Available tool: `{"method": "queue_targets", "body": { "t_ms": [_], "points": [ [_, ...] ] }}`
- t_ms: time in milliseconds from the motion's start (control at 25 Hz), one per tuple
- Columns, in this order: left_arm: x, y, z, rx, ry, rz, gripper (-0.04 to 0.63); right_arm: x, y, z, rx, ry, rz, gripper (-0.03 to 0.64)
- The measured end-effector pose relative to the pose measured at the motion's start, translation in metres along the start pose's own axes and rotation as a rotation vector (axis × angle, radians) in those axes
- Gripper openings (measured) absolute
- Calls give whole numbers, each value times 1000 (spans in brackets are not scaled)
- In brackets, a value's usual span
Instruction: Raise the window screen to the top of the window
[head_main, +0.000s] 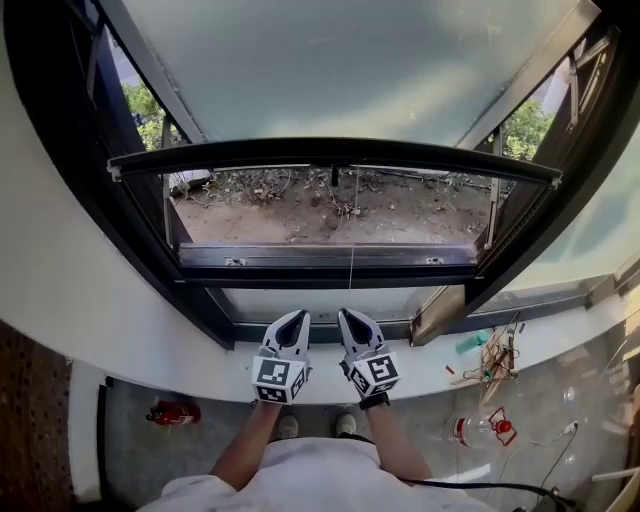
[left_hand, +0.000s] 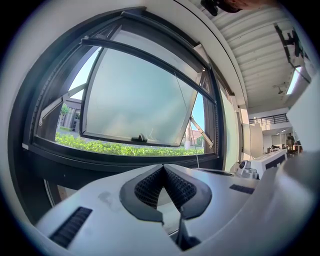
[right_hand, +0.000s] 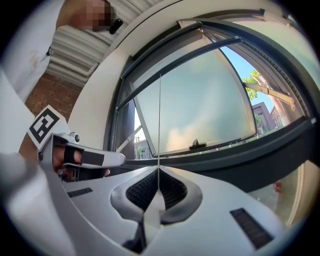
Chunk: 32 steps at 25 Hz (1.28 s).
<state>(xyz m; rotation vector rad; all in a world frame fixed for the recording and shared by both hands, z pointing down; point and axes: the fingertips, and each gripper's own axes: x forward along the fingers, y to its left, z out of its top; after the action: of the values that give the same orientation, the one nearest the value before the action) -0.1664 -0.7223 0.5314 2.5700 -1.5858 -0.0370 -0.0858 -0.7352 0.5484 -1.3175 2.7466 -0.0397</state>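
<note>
Both grippers side by side over white sill (head_main: 140, 345), pointing at window. Left gripper (head_main: 301, 317): jaws together, empty. Right gripper (head_main: 346, 315): jaws closed, apparently pinching thin pull cord (right_hand: 160, 115). Cord hangs from window screen's bottom rail (head_main: 330, 152), which sits partway up the frame.

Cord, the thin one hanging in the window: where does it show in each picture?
Head view: the cord hangs near the picture's centre.
Left gripper view: a thin line right of centre, slanting down.
Right gripper view: dead centre, running straight down into the shut tips of the right gripper.
Shared landmark: the frosted pane, tilted outward, shows in all three.
</note>
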Motion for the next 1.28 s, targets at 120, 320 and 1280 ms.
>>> {"method": "queue_targets", "body": {
  "t_ms": [120,320,1280],
  "points": [
    [1,-1,5,-1,-9,-2,2,5,3,23,-20,-39,7,2],
    [3,-4,14,1,-23,-22,2,8,11,51,-14,-104,29,2],
    [24,-28,97,106,-138,-79,2,7,3,175,-159,-318,16,2]
  ]
}}
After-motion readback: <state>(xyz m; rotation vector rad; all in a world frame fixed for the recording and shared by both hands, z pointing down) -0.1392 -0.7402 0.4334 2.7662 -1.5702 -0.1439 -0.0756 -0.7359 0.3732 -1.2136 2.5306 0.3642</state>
